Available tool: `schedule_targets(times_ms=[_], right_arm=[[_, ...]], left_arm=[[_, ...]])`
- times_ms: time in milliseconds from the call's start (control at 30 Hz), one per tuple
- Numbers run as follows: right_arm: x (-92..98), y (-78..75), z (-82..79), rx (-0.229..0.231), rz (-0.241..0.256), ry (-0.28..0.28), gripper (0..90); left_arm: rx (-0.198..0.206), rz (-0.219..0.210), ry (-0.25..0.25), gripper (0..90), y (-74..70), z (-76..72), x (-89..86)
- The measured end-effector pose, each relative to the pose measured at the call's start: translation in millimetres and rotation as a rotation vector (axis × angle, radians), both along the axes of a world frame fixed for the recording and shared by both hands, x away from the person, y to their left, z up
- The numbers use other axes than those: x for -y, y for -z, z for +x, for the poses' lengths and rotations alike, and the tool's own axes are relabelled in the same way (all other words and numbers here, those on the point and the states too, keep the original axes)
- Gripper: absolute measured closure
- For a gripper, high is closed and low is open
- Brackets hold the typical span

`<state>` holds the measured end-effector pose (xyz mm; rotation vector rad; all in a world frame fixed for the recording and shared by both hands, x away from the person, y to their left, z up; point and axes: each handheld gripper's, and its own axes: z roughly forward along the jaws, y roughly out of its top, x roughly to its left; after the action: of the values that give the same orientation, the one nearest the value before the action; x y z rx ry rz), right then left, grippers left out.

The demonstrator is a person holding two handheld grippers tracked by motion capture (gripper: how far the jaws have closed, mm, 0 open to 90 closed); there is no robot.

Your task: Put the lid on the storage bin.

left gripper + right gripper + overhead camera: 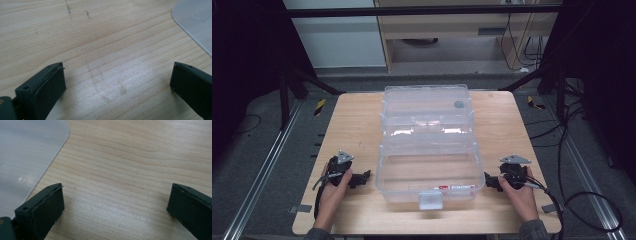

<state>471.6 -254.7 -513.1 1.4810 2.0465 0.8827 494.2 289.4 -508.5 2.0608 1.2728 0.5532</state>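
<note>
Two grippers are resting on the table (357, 125): left gripper (362, 177) and right gripper (490, 181), jaws spread wide, gripping nothing. You are flanking the closed clear box (428, 145) at centre. Probably aim for its near latch (430, 200), approaching evenly.

A plastic case (428, 145) sat in the middle of the bench (357, 125), its latch (430, 200) at the near edge. The left gripper (362, 177) rested on the bench just left of the case's near end, and the right gripper (492, 181) just right of it, each pointing inward toward the case.
</note>
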Motion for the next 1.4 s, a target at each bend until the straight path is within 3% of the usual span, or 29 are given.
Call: schedule_targets(times_ms=[167, 267, 367, 400, 467, 500, 533, 567, 600, 633, 700, 767, 800, 833, 867, 900, 1067, 1133, 1233, 1333, 1400], right_arm=[[0.2, -0.1, 0.0, -0.001, 0.001, -0.002, 0.5], [0.8, 0.0, -0.6, -0.002, 0.004, -0.005, 0.9], [4.6, -4.0, -6.7, 0.014, 0.014, -0.024, 12.8], [4.1, -15.3, -13.7, 0.013, -0.012, -0.049, 12.1], [0.2, -32.8, -21.7, 0.042, -0.074, -0.096, 12.6], [0.2, -32.8, -21.7, 0.042, -0.074, -0.096, 12.6], [-3.0, -52.9, -27.3, 0.065, -0.157, -0.132, 12.6], [-3.0, -52.9, -27.3, 0.065, -0.157, -0.132, 12.6], [-6.5, -78.2, -32.3, 0.095, -0.228, -0.164, 12.6], [-6.5, -78.2, -32.3, 0.095, -0.228, -0.164, 12.6], [-9.2, -102.8, -34.4, 0.146, -0.282, -0.183, 11.6], [-12.0, -124.7, -32.4, 0.15, -0.272, -0.228, 11.6], [-14.7, -143.3, -25.8, 0.154, -0.28, -0.261, 11.1], [-14.7, -143.3, -25.8, 0.154, -0.28, -0.261, 11.1], [-18.6, -158.9, -16.3, 0.137, -0.314, -0.301, 10.1], [-18.6, -158.9, -16.3, 0.137, -0.314, -0.301, 10.1], [-33.3, -198.6, 8.6, 0.141, -0.389, -0.387, 13.0], [-44.8, -216.7, 25.5, 0.132, -0.417, -0.444, 17.9], [-53.6, -225.9, 36.0, 0.132, -0.437, -0.487, 22.3], [-70.8, -243.3, 53.0, 0.145, -0.462, -0.558, 30.7], [-78.2, -250.1, 59.3, 0.143, -0.484, -0.59, 36.4]], left_arm=[[-0.001, -0.007, 0.039, 2.1, -2.0, -6.1, -0.7], [0.02, 0.015, 0.065, 3.3, -8.7, -11.4, 0.7], [0.062, 0.017, 0.114, 3.2, -23.1, -19.8, 2.1], [0.087, 0.034, 0.13, 3.3, -36.0, -25.2, 2.0], [0.094, 0.033, 0.164, 3.5, -49.6, -30.3, 3.5], [0.094, 0.033, 0.164, 3.3, -49.6, -30.3, 3.5], [0.109, 0.054, 0.2, 3.0, -63.7, -35.8, 7.0], [0.109, 0.054, 0.2, 3.3, -63.7, -35.8, 7.0], [0.135, 0.079, 0.236, 3.3, -80.2, -42.3, 10.7], [0.135, 0.079, 0.236, 3.1, -80.2, -42.3, 10.7], [0.15, 0.067, 0.277, 3.1, -98.5, -47.7, 14.7], [0.164, 0.038, 0.3, 2.8, -112.3, -50.4, 17.7], [0.169, 0.006, 0.326, 2.8, -125.8, -51.7, 20.2], [0.169, 0.006, 0.326, 2.7, -125.8, -51.7, 20.2], [0.173, -0.004, 0.355, 2.6, -135.7, -52.2, 23.7], [0.173, -0.004, 0.355, 2.6, -135.7, -52.2, 23.7], [0.175, 0.003, 0.427, 2.6, -154.0, -53.3, 39.0], [0.166, 0.034, 0.473, 2.6, -159.9, -53.9, 51.8], [0.149, 0.04, 0.493, 2.7, -161.6, -53.7, 60.2], [0.142, 0.093, 0.545, 2.6, -163.3, -54.3, 74.8], [0.127, 0.097, 0.547, 2.6, -162.2, -53.1, 80.0]])
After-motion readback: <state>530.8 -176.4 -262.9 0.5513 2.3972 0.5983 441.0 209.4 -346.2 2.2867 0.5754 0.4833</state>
